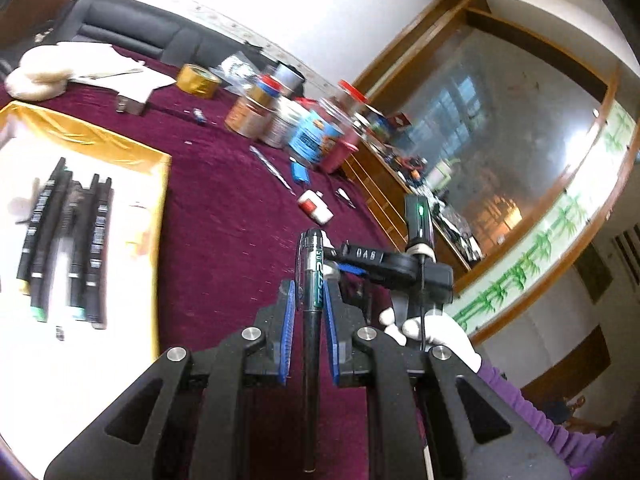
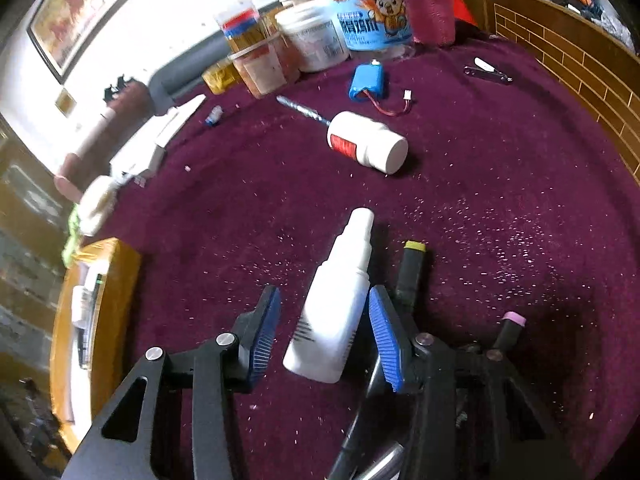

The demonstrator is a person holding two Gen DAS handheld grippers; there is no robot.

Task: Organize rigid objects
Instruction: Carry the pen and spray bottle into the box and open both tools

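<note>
Left wrist view, left to right: your gold-rimmed tray (image 1: 156,216) has a white floor with a row of dark markers (image 1: 64,240) lying side by side, barcode-like labels on the barrels, teal and yellow end caps; print too blurred to read. Your left hand-held gripper (image 1: 310,308) is clenched on a black pen (image 1: 311,292), blue ribbed pads on both sides of the barrel, held above the maroon velvet tabletop (image 1: 224,200). Pen has a clear clip and a green band with white writing; I can't make it out. Just right of it, the other rig's black mount shows "DAB" and a green LED, with your white-gloved hand (image 1: 436,332) below.

Right wrist view, left to right: the tray's gold edge (image 2: 116,264) sits at far left. Your right hand-held gripper (image 2: 320,336) is spread wide around a white plastic spray bottle (image 2: 332,312) lying flat on the velvet; right pad touching or nearly touching it, left pad apart. The bottle carries a small block of black lines, unreadable. Just right of the right finger lies a black marker with a yellow cap (image 2: 412,268); further right, one with a pink cap (image 2: 510,326). Beyond them: a white pill bottle (image 2: 368,142) on its side with a red label, a blue battery pack (image 2: 364,82) with a red lead, a blue tub (image 2: 370,16) with a cartoon figure and Chinese text, and a pink cylinder (image 2: 428,12).
</note>
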